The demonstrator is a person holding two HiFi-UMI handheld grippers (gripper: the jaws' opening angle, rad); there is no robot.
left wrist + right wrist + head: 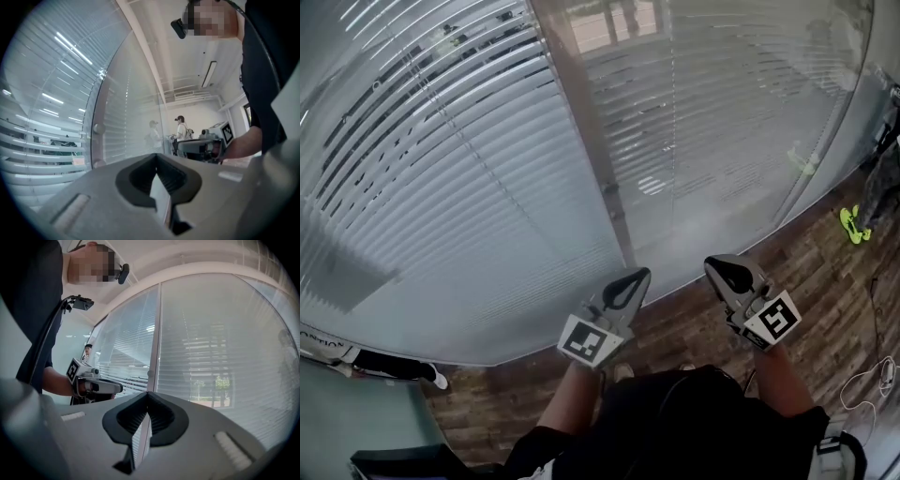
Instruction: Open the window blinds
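Note:
White slatted blinds (469,178) hang behind two glass panes, and a second set (722,122) is on the right. A grey post (591,131) with a small round knob (609,189) divides them. The slats lie mostly flat, with the outdoors showing dimly between them. My left gripper (636,275) and right gripper (719,265) are held side by side, level, short of the glass near the post's foot. Both are shut with nothing between the jaws. In the left gripper view the left gripper (156,157) faces the post's knob (98,128). The right gripper (147,393) faces the post and its knob (151,373).
Wood-look flooring (825,272) runs along the foot of the glass. A bright green object (853,225) lies at the right with a white cable (872,375) nearer me. Two people (182,131) stand far down the room.

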